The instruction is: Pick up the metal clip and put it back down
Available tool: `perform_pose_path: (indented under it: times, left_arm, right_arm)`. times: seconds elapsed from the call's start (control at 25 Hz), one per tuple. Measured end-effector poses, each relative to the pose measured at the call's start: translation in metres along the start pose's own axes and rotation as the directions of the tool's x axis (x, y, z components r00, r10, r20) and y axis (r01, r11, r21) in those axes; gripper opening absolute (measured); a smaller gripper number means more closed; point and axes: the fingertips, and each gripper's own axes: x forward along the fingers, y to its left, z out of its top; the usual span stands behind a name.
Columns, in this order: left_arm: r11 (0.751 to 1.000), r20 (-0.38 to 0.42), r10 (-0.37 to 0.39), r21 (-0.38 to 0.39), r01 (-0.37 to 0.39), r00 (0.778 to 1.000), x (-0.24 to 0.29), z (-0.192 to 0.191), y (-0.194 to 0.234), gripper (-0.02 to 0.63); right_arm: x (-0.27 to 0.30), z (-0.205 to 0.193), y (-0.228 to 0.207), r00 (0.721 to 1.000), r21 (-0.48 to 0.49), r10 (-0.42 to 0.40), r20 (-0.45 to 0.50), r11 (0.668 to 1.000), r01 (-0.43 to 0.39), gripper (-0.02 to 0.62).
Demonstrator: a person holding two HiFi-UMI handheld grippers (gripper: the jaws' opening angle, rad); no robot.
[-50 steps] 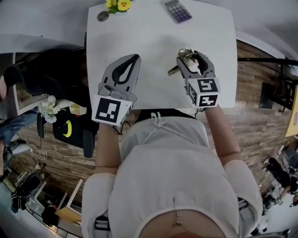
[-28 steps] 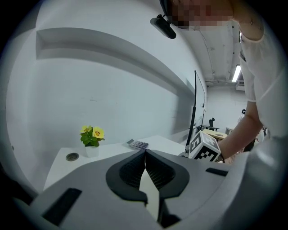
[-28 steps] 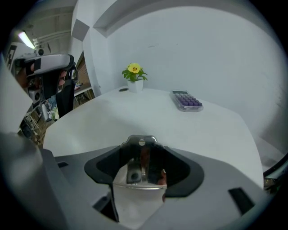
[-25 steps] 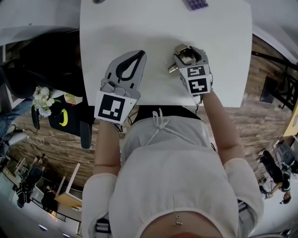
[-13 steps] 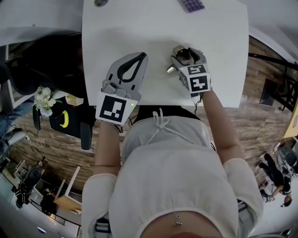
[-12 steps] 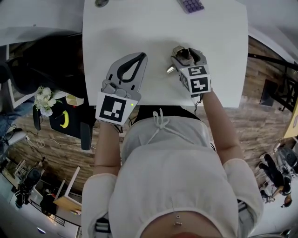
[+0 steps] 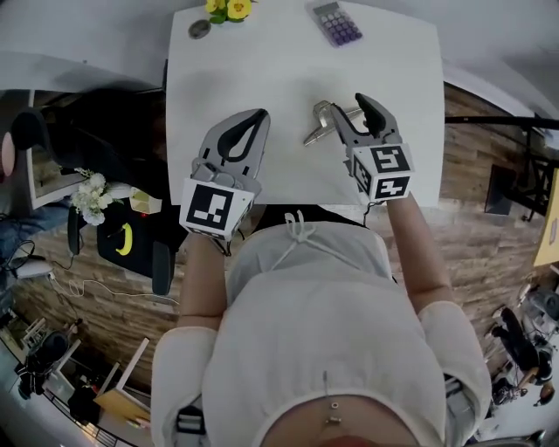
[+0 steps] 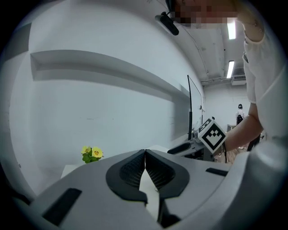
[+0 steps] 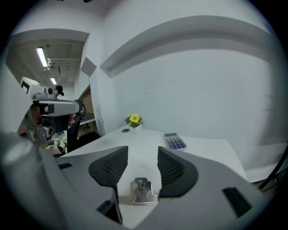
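Here, head view: the left gripper hovers over the white table; the right gripper holds the metal clip above it. Left gripper view: jaws pressed together, nothing between. Right gripper view: jaws, having just been closing, clamp the clip near their base.

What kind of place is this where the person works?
Probably an office or workshop room: a white table carrying a calculator and yellow flowers, a wood-look floor, and strip lights on the ceiling.
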Motion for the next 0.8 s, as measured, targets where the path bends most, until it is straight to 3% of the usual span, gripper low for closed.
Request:
perform_pose_path:
  times: [0.16,0.4,0.56,0.8]
  left_arm:
    - [0.999,0.034,0.014,0.035,-0.015,0.999,-0.013,0.014,-0.004,0.018]
    - [0.999,0.068,0.018,0.048,-0.021,0.998,-0.025,0.040,-0.017,0.018]
    - [0.999,0.112,0.006,0.046,-0.011,0.994,-0.030,0.058,-0.019,0.018]
    - [0.998,0.132,0.015,0.061,-0.023,0.991,-0.031,0.070,-0.018,0.018]
  right_arm:
    - [-0.036,0.044,0.002,0.986,-0.037,-0.039,0.165,0.998,0.046,0.153]
    - [-0.091,0.094,0.001,0.935,-0.063,-0.082,0.346,0.992,0.111,0.062]
    - [-0.111,0.106,-0.004,0.918,-0.078,-0.113,0.380,0.985,0.154,0.006]
    - [-0.120,0.102,-0.014,0.926,-0.060,-0.099,0.364,0.990,0.130,0.005]
